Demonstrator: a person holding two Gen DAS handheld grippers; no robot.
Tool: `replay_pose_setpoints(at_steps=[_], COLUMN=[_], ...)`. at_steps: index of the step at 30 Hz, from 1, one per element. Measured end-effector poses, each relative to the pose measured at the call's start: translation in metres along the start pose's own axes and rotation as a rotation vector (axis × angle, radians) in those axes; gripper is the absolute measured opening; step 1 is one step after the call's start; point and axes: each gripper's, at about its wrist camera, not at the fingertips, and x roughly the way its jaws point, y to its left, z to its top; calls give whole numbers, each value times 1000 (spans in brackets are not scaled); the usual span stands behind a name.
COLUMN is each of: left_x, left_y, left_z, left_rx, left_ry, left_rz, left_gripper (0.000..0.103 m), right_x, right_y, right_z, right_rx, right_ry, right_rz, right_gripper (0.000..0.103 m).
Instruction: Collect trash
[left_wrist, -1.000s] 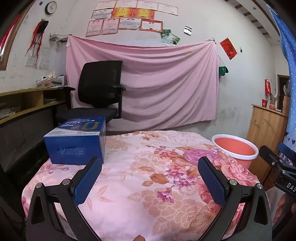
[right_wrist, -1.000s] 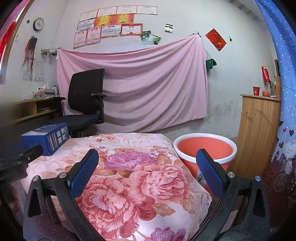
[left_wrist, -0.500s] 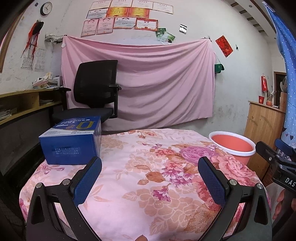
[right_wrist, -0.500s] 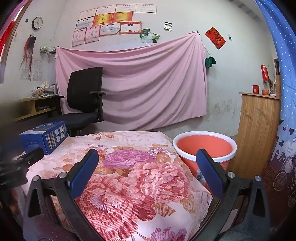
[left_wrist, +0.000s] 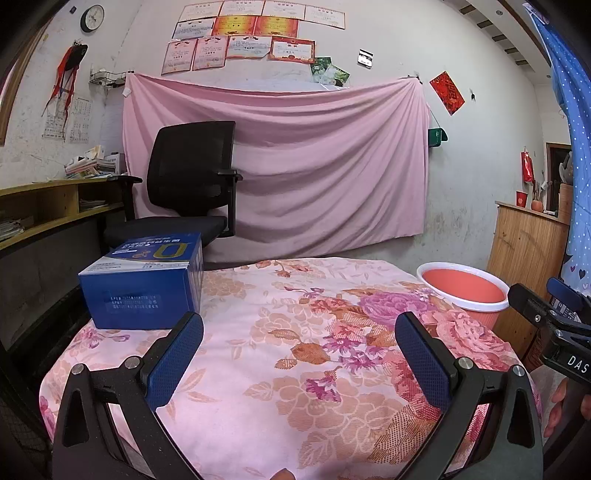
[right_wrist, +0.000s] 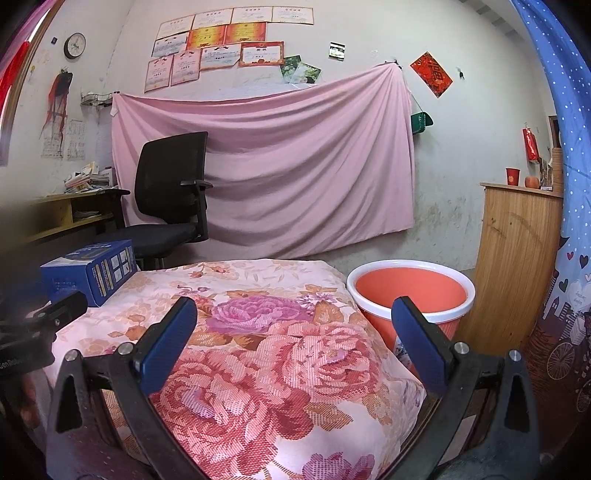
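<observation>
Both grippers are held spread and empty above the near edge of the table. Left gripper (left_wrist: 299, 354): jaws wide apart, nothing between the blue ribbed pads. Right gripper (right_wrist: 293, 339): same, released, nothing gripped.

The only candidate trash seen is the blue carton (left_wrist: 142, 282), a rigid rectangular cardboard box with a glossy printed top, sitting flat at the table's far-left corner. It is just ahead of the left gripper's left finger, so pickup by the left side is judged likely.

The bin, an orange plastic bucket (right_wrist: 410, 291) with a white rolled rim, is stood on the floor against the table's right side, presumably for a short drop.

The table is covered by a woven floral cloth (left_wrist: 295, 332), which is soft and could snag.
</observation>
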Motion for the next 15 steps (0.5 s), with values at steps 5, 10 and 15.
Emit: replay_pose_setpoints(at_steps=[5, 10, 15], left_x=[0, 0, 0], left_y=[1, 1, 0], left_z=[0, 0, 0], left_rx=[0, 0, 0], left_ry=[1, 1, 0], left_rz=[0, 0, 0], left_gripper=[102, 102, 102], right_x=[0, 0, 1], right_y=[1, 1, 1], right_z=[0, 0, 0], right_rx=[1, 0, 0], right_ry=[0, 1, 2], right_rz=[-1, 0, 4], right_gripper=[103, 103, 103])
